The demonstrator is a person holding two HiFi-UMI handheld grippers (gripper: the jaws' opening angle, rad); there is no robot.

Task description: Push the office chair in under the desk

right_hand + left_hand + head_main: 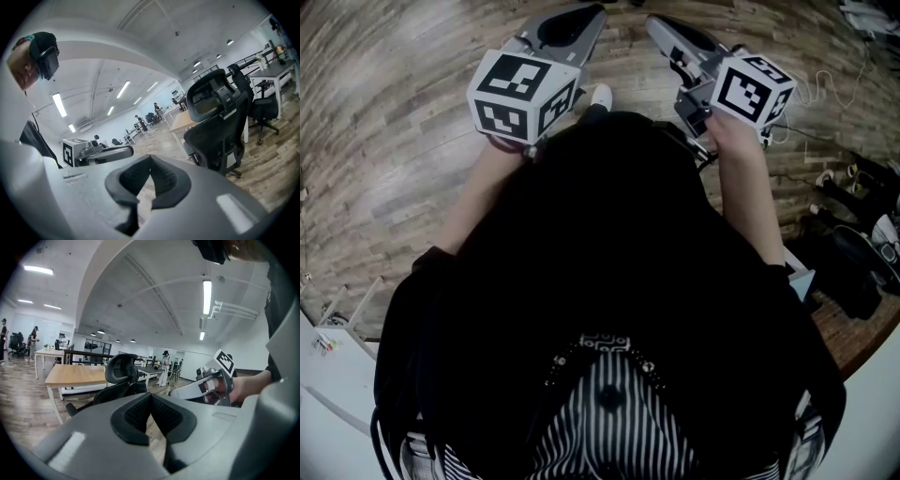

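The person's dark top fills the middle of the head view, with both arms stretched forward above the wooden floor. The left tongs are pressed together, their black pads meeting with nothing between them. The right tongs are closed the same way and also empty. The left hand and right hand hold them raised side by side, near each other and touching nothing. The black office chair stands on the floor ahead, well apart from both tongs, with its high back and headrest towards the right gripper view. It stands just beside the near edge of a wood-topped counter. Whether its seat reaches under the top cannot be told.
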